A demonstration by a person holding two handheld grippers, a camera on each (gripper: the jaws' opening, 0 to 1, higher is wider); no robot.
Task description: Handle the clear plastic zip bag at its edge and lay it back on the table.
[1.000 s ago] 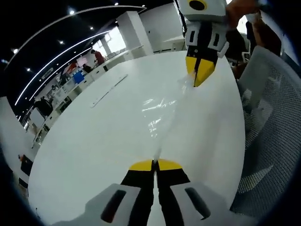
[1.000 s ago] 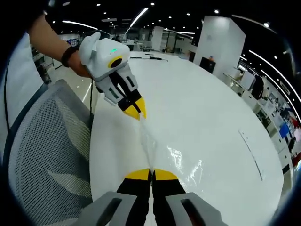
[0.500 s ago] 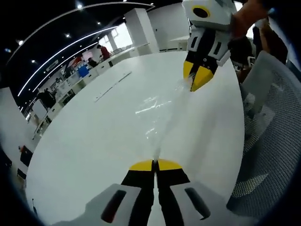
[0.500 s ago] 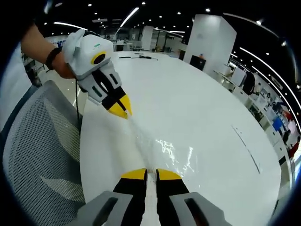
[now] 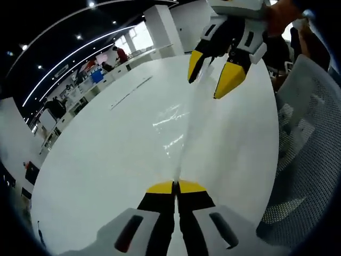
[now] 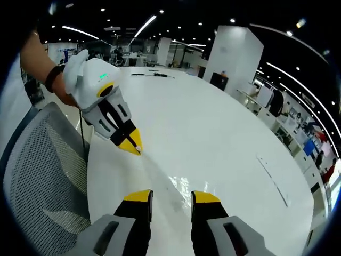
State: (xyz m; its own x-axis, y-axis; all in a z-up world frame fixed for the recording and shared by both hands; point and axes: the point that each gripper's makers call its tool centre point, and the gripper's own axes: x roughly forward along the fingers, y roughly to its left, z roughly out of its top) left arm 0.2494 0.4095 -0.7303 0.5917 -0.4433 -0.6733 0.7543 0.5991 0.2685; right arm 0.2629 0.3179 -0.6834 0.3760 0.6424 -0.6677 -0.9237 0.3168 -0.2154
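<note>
Left gripper [image 5: 175, 185]: jaws pressed together on near edge of clear zip bag [image 5: 184, 128], same as second ago. Bag stretched low over white table [image 5: 106, 160], far end sagging. Right gripper [image 6: 171, 196]: was pinching, now spread, released. Left release remains.

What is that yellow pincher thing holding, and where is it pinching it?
The left gripper pinches the clear plastic zip bag at its near edge, jaws shut. The right gripper has its jaws open and holds nothing.

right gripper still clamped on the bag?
No. In the right gripper view the right gripper has its fingers spread wide apart, and the clear bag on the table lies loose between them.
</note>
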